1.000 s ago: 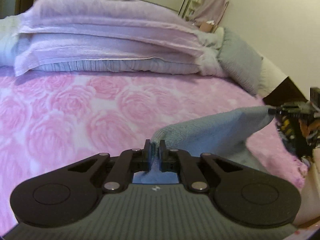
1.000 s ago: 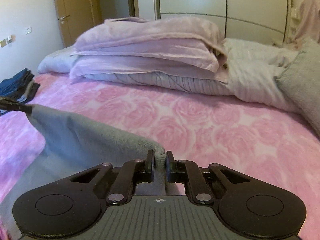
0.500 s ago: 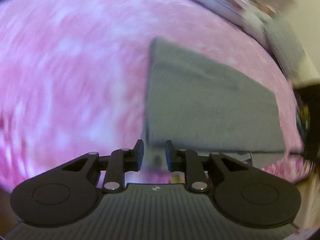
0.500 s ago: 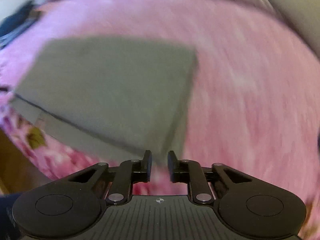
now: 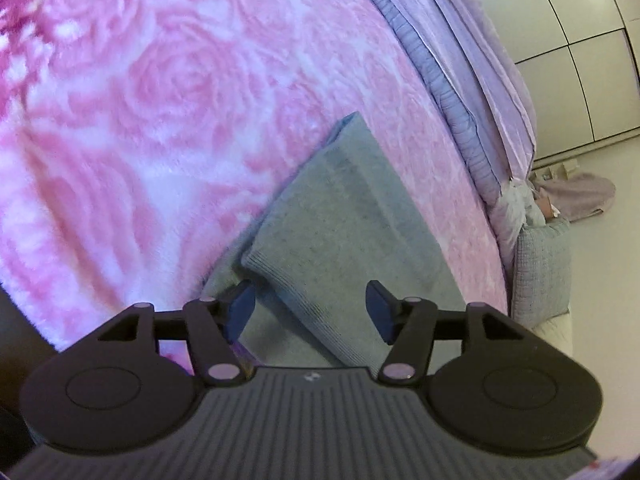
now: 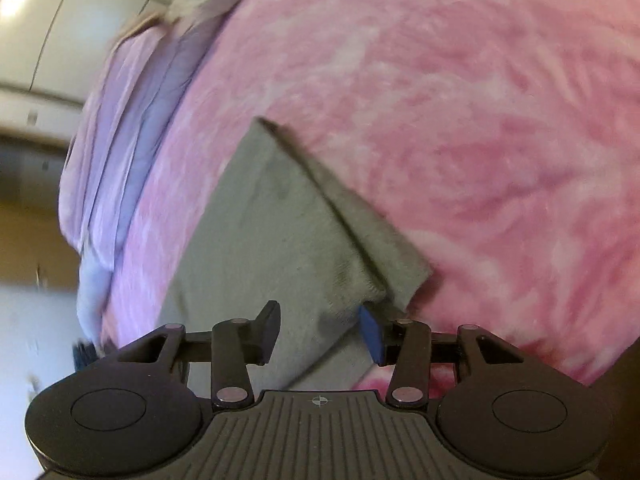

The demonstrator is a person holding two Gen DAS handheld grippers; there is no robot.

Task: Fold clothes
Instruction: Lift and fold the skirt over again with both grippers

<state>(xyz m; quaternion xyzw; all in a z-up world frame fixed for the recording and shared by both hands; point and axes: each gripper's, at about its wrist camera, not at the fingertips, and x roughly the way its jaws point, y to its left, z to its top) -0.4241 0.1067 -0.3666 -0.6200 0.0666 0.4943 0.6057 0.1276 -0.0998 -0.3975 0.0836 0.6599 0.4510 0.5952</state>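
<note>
Fold just laid: both the left gripper point(image 5: 310, 310) and right gripper point(image 6: 320, 330) have been opening, releasing the grey sweater point(image 5: 344, 224) (lying on the rose blanket point(image 5: 160, 100)); next, probably a regrip for another fold.

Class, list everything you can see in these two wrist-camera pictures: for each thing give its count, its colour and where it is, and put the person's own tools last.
Grey garment: one, grey, folded flat on the blanket, in front of both claws.
Blanket: one, pink with a rose pattern, covering the bed.
Bedding stack: one pile, lilac and pale blue, at the far edge of the bed.
Cushion: one, grey, beside the bedding stack.
Wardrobe doors: pale, behind the bed.
Left claw: one, black, jaws just opened, the garment's corner loose between them.
Right claw: one, black, jaws just opened, over the garment's other corner.
</note>
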